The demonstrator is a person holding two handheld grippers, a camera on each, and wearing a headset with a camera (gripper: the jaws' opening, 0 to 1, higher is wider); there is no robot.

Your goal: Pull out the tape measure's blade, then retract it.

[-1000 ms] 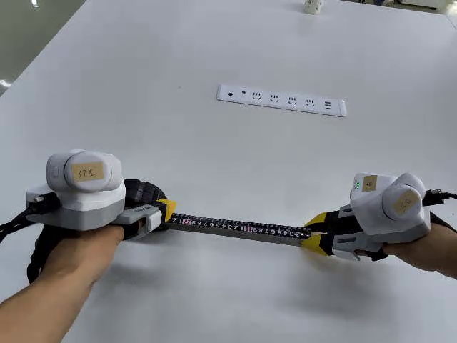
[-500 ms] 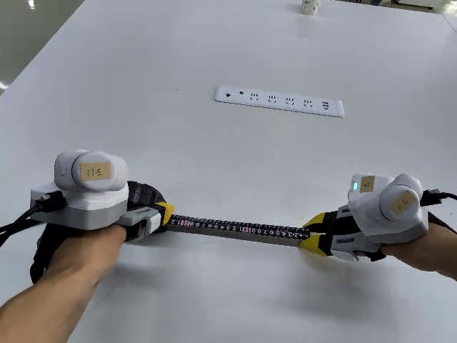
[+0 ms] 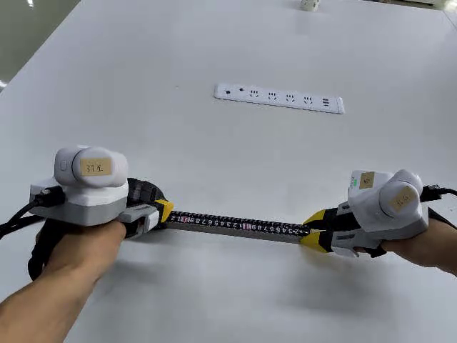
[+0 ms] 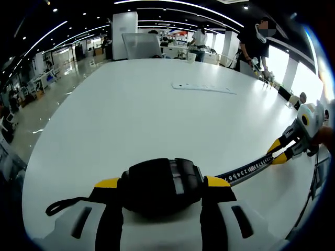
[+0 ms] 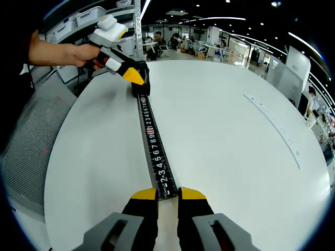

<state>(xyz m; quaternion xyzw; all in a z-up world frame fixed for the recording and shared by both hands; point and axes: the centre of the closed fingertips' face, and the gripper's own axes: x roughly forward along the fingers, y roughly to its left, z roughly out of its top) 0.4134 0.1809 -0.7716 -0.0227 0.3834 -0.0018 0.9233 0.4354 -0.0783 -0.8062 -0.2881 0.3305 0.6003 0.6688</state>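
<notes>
The black tape measure (image 4: pixel 162 185) sits low by the near edge of the white table (image 3: pixel 214 43). The left gripper (image 3: pixel 166 211) squeezes it tight between its yellow tips. The blade (image 3: pixel 239 226) is pulled out and runs along that near edge to the right gripper (image 3: pixel 312 230), which pinches its end. White numbers 2 to 9 show there. Each gripper has a small paper label (image 3: pixel 95 167), too tiny to read. A white power strip (image 3: pixel 278 98) lies well apart, toward the far edge.
</notes>
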